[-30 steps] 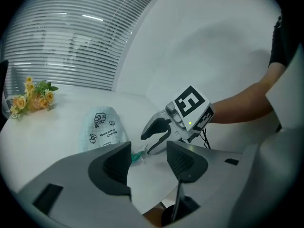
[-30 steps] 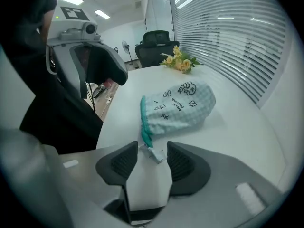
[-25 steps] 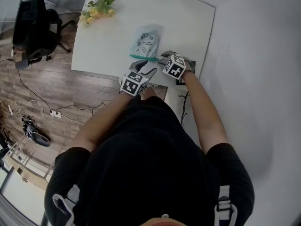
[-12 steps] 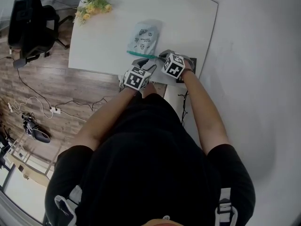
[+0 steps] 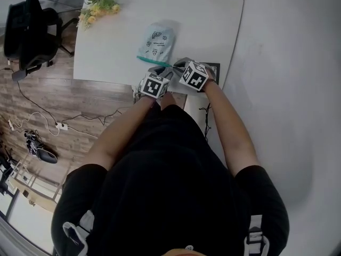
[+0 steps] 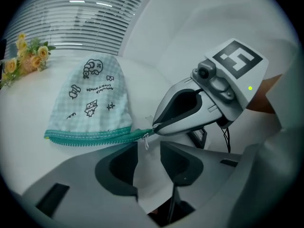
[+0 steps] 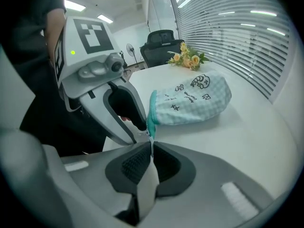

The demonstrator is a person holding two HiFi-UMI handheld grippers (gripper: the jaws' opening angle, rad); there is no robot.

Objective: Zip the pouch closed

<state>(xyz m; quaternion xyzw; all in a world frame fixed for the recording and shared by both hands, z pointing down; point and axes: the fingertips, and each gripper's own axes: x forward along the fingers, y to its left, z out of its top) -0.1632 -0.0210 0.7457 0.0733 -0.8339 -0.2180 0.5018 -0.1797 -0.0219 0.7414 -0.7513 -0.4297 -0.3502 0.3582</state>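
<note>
Head view: right hand-held gripper [image 7: 151, 146] pinches pouch [image 5: 157, 42] zipper [image 5: 153, 61], left hand-held gripper [image 6: 148, 148], part-open, closing round pull [image 6: 145, 142]; flowers [image 5: 98, 7] beyond.

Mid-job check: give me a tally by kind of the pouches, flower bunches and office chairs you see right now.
pouch: 1
bunch of flowers: 1
office chair: 1
Total: 3

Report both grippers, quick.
Left gripper: open, jaws just been closing; zipper pull at their mouth, ungripped.
Right gripper: jaws just closed, shut on the pouch at its zipper end.
</note>
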